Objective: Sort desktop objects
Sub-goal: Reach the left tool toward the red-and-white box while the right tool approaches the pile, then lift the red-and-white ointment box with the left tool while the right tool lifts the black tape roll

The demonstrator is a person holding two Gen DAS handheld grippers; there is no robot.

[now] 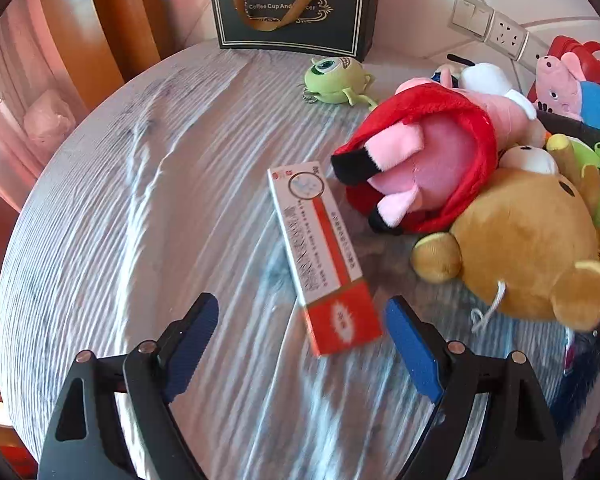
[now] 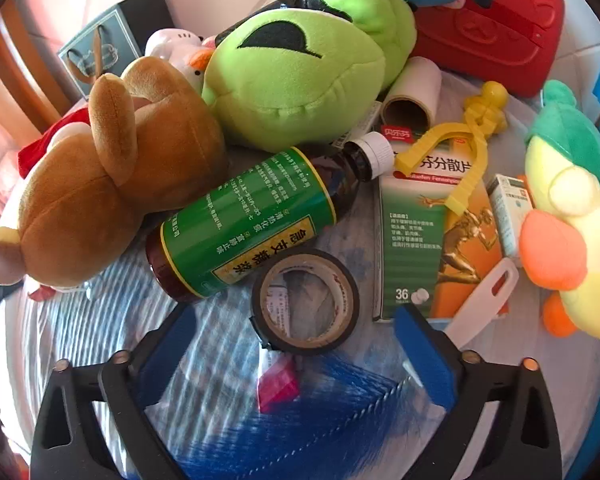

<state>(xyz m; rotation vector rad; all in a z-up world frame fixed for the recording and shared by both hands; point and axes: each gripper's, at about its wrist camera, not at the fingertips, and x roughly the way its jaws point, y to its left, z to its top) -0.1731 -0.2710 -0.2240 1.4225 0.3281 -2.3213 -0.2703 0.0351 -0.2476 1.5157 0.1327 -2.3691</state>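
In the left wrist view, a long white and orange carton (image 1: 320,256) lies flat on the grey wood-grain table (image 1: 140,200). My left gripper (image 1: 300,312) hangs open above the carton's near orange end, its blue pads apart and touching nothing. In the right wrist view, my right gripper (image 2: 296,324) is open over a black tape roll (image 2: 305,300) that lies flat, pads on either side and clear of it. Just beyond lie a brown syrup bottle with a green label (image 2: 252,224) and a green and orange tablet box (image 2: 432,236).
Plush toys crowd the table: a brown bear (image 1: 524,248), a pink pig in a red dress (image 1: 432,160), a small green one-eyed toy (image 1: 336,80), a big green plush (image 2: 300,68), a yellow duck (image 2: 572,216). A dark gift bag (image 1: 292,8) stands at the back wall. A red case (image 2: 492,28) sits far right.
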